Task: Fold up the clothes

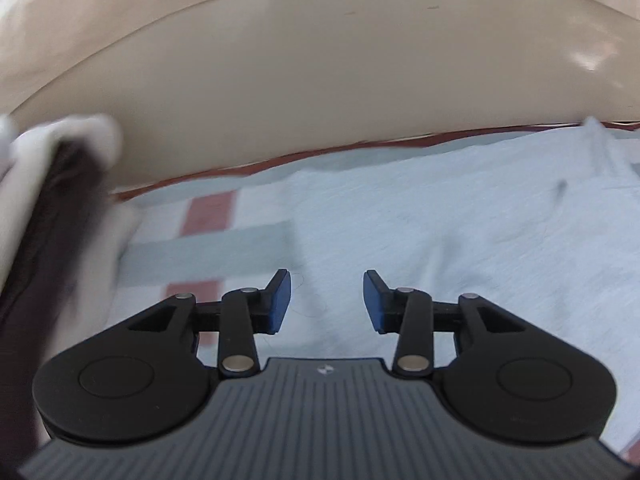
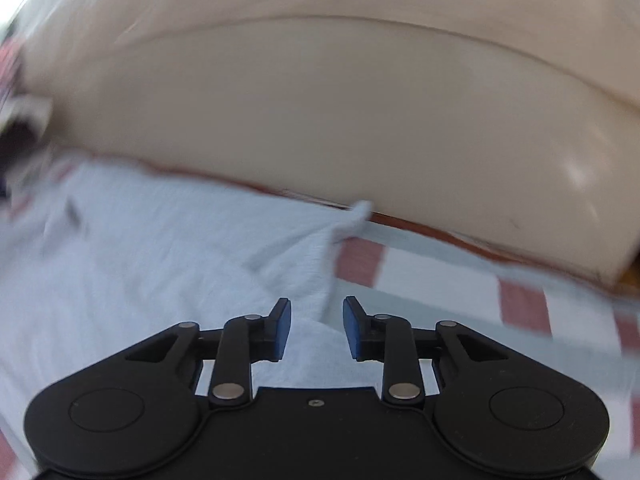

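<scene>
While no readable writing is showing anywhere, the left gripper and right gripper are both hovering partly open and empty above the pale blue garment lying on the checked cloth.

My left gripper hangs with jaws apart, nothing between them, over the pale grey garment; left of the garment, checked cloth shows.

Garment spread on checked sheet, headboard behind — folded pile at its left.
</scene>
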A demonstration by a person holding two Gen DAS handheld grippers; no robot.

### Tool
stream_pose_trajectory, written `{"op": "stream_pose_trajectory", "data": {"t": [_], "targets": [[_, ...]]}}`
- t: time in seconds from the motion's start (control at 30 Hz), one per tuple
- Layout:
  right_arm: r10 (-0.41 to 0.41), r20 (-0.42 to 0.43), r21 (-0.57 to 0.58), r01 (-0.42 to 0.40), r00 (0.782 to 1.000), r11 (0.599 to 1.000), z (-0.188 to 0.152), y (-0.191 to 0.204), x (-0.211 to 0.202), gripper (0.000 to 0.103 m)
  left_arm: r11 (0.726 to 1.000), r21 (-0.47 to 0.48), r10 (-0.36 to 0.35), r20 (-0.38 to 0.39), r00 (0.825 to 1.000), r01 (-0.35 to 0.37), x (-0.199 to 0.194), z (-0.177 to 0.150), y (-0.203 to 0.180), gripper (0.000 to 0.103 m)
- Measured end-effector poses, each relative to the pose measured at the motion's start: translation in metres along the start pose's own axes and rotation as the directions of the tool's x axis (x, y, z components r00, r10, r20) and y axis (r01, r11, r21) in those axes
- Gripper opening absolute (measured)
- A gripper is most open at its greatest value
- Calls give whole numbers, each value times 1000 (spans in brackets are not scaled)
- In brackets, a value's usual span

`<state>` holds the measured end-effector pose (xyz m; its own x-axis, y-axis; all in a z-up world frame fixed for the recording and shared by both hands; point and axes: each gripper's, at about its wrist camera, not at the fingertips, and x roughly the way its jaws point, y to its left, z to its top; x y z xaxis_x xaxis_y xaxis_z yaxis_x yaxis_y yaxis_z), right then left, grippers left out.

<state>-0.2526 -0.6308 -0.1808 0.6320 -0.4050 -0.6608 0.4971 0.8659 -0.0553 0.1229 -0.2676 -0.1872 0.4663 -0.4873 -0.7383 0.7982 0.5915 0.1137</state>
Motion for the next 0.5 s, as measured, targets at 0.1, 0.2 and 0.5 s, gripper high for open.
{"op": "stream_pose_trajectory", "data": {"t": [0.1,0.2,0.5], "targets": [[58,1,-29,-58,998,998,9,8,19,34,997,-54,-65,-70,995,61,5,-15,17,39],[101,3,-2,-101,995,995,12,8,35,34,986,-72,-159,-145,977,150,10,-30,24,38],[117,-1,-35,-117,993,993,4,10,42,34,949,-104,-302,-42,952,296,-16,-43,18,39]]}}
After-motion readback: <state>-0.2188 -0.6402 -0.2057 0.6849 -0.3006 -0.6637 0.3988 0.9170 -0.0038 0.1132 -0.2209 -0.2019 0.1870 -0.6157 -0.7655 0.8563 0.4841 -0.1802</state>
